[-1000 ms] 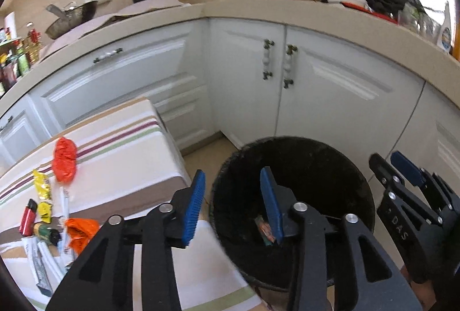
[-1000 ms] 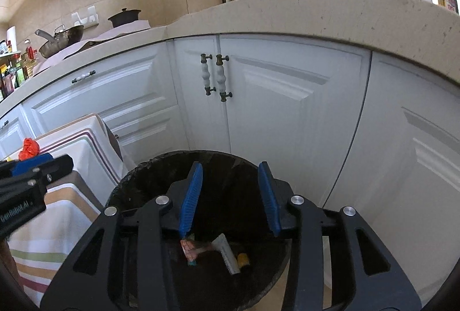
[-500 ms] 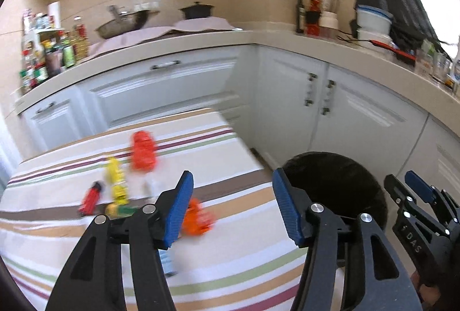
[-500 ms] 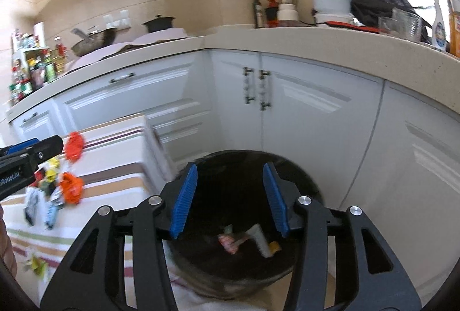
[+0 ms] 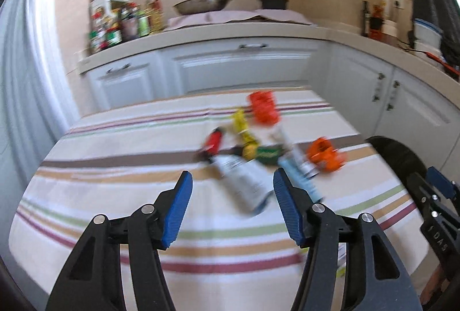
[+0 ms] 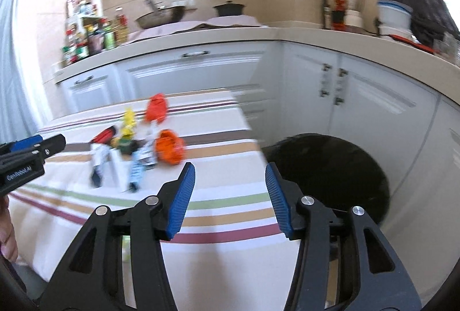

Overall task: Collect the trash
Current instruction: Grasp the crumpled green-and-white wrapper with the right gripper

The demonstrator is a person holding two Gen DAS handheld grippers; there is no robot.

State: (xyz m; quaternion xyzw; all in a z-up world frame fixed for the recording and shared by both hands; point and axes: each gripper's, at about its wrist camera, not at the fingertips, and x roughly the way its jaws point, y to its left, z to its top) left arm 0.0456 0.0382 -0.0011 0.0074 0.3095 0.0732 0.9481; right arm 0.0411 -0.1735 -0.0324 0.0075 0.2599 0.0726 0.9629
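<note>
In the left wrist view, the left gripper (image 5: pixel 231 204) filled the lower middle of the frame, its blue fingers (image 5: pixel 178 206) set fairly wide with nothing between them. Beyond the fingertips, at the centre and centre right of the frame, a cluster of trash lay on the striped table (image 5: pixel 115 196): a white tube (image 5: pixel 244 184) nearest, a pale blue tube (image 5: pixel 299 181) beside it, a crumpled orange wrapper (image 5: pixel 325 154) to the right, a red-orange wrapper (image 5: pixel 263 107) farther back, a yellow wrapper (image 5: pixel 243 128) and a small red item (image 5: pixel 212 141). All of it was blurred, so finer detail could not be told. The black bin (image 5: pixel 396 155) showed at the right edge, past the table's end, with the right gripper (image 5: pixel 440 196) in front of it.

In the right wrist view, the right gripper (image 6: pixel 230 196) sat at the lower middle with its jaws opening and nothing held between them. The trash cluster lay at the left centre of the frame, the orange wrapper (image 6: pixel 169 150) closest to the fingers. The bin (image 6: pixel 330 167) stood at the right centre, on the floor just beside the table; what it held could not be seen here.

Judging from this, the task was only partly done: at least six pieces were left on the table, neither gripper carried anything, and another pick-up from the pile looked to be the step in hand.
</note>
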